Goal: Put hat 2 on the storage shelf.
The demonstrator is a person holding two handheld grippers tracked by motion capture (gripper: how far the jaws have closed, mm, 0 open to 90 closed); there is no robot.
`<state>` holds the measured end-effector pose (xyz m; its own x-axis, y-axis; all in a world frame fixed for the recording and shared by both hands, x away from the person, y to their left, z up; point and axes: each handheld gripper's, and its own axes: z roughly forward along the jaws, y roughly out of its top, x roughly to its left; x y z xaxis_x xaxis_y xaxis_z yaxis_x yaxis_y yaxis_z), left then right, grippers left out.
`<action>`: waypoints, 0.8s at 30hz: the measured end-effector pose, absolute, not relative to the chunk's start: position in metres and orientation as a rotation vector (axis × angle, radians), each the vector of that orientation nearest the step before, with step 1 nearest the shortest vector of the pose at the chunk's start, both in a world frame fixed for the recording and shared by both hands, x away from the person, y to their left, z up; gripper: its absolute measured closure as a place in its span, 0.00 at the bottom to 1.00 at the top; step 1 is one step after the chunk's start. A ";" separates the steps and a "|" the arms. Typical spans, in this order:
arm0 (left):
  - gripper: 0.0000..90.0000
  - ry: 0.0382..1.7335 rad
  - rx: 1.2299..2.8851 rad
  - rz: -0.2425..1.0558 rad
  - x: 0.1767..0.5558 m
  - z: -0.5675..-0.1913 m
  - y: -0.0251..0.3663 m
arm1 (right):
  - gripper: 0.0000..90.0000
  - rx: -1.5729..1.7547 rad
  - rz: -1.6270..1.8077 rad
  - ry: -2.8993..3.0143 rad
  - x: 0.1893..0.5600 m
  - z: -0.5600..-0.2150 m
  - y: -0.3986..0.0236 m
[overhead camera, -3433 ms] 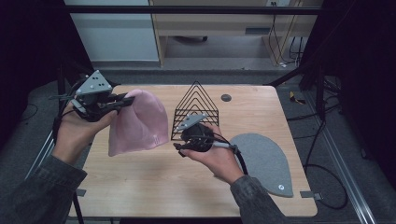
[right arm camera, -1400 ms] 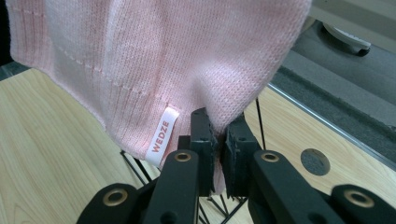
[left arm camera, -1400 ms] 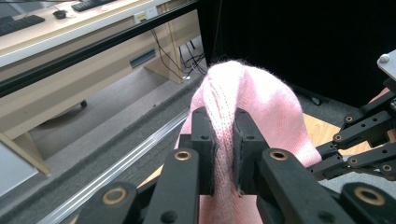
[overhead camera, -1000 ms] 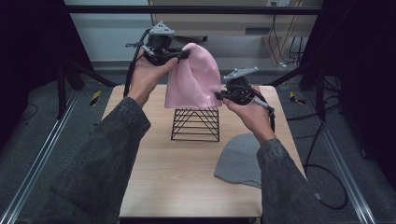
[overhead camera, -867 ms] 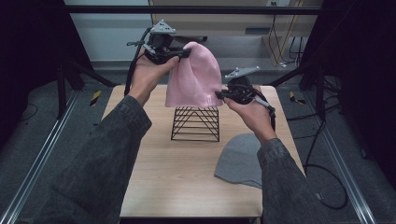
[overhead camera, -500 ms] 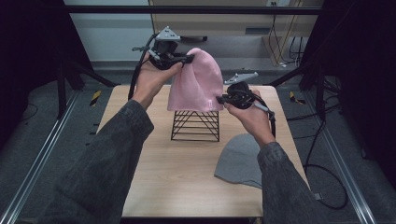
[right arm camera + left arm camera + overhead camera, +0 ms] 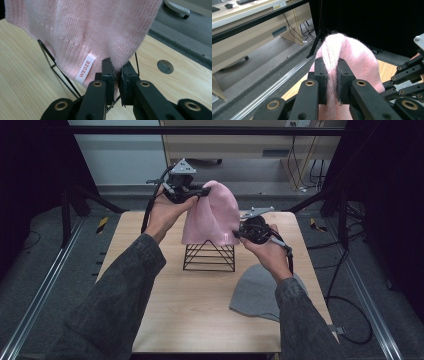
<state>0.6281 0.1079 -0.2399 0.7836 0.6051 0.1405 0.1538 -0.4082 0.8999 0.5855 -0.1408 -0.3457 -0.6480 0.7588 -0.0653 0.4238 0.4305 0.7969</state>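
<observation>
Pink beanie (image 7: 212, 215) is held up between both grippers, draped over the apex of the black wire rack (image 7: 210, 256) at tabletop (image 7: 165, 310) centre.

Left gripper (image 7: 192, 194): high, at the far-left side of the beanie near its crown. In the left gripper view its jaws are pinching a fold of pink knit (image 7: 352, 57); pads pressed on the fabric with no visible gap.

Right gripper (image 7: 239, 234): lower, at the beanie's right hem edge, just above the rack's top right. In the right gripper view the jaws are pinching the ribbed hem; fabric sits between the pads, and a white "WEDZE" label (image 7: 86, 68) sits just beside the jaws on the hem.

Beanie hangs mostly open-side down; the hem's lower edge overlaps the rack's peak, and rack wires (image 7: 58, 72) show under the hem in the right gripper view. Whether the knit actually rests on the wire, can't tell.

Grey beanie (image 7: 262, 292) lies flat on the tabletop, near right, under the right forearm, well apart from the pink one. Round hole (image 7: 165, 66) in the tabletop is beyond the rack.
</observation>
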 end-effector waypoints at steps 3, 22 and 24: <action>0.90 0.568 1.964 0.565 0.626 -0.243 0.109 | 0.93 0.999 1.076 2.273 0.584 -0.349 -0.140; 0.90 0.578 1.935 0.540 0.613 -0.270 0.120 | 0.79 1.030 1.035 2.283 0.582 -0.362 -0.131; 0.90 0.576 1.933 0.538 0.611 -0.272 0.120 | 0.73 1.043 1.024 2.278 0.581 -0.361 -0.130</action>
<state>0.6107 0.1197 -0.2721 0.7871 0.6057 0.1168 0.1576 -0.3805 0.9113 0.5806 -0.1303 -0.3613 -0.6239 0.7777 -0.0763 0.4592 0.4439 0.7695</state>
